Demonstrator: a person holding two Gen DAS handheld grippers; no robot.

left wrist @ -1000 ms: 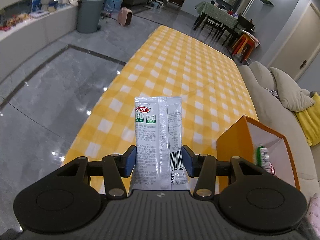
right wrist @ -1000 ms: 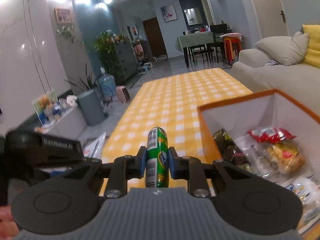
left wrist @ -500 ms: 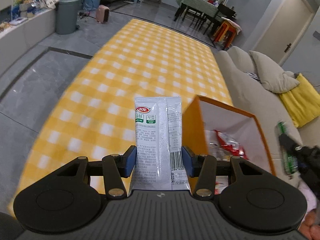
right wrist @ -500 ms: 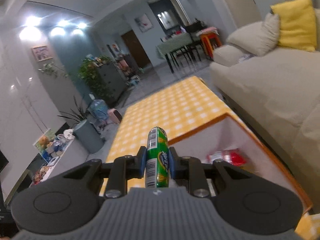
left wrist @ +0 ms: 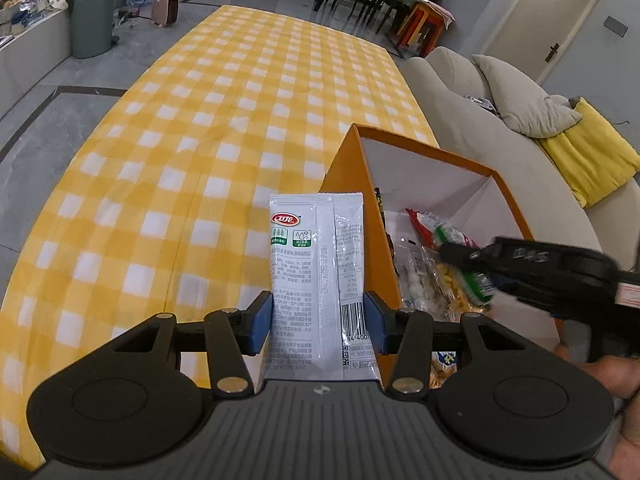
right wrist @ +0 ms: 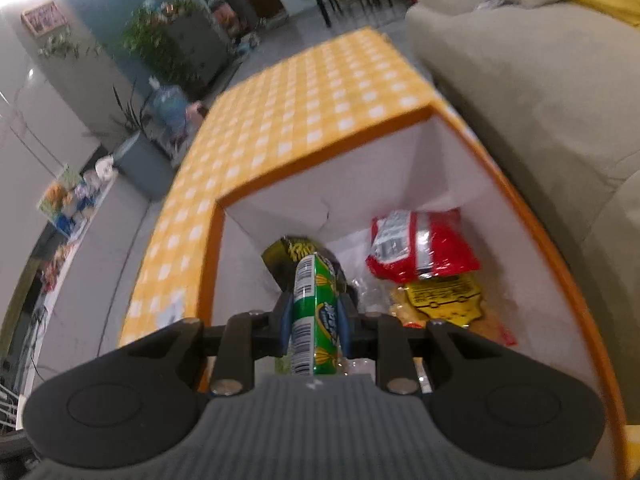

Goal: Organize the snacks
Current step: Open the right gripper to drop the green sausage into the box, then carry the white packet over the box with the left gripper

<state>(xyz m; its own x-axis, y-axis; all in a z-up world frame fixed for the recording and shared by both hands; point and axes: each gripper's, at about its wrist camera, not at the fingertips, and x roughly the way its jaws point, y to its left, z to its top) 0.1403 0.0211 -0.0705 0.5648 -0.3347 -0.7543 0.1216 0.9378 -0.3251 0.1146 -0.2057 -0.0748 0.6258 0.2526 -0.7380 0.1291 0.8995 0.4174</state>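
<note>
My left gripper (left wrist: 318, 322) is shut on a white snack packet (left wrist: 316, 276) and holds it upright beside the left wall of the orange box (left wrist: 352, 184). My right gripper (right wrist: 314, 322) is shut on a green snack pack (right wrist: 314, 312) and holds it over the open orange box (right wrist: 320, 156), pointing down into it. In the left wrist view my right gripper (left wrist: 464, 262) reaches into the box from the right. The box holds a red packet (right wrist: 420, 246), a yellow packet (right wrist: 444, 300) and a dark packet (right wrist: 294, 250).
The box stands on a table with a yellow checked cloth (left wrist: 220, 128). A grey sofa (right wrist: 540, 80) with a yellow cushion (left wrist: 588, 160) runs along the right. A grey bin (left wrist: 92, 20) stands on the floor at the far left.
My right gripper has tipped down and moved over the box with the green pack. My left gripper has swung right, closer to the box's left wall, still holding the white packet.
</note>
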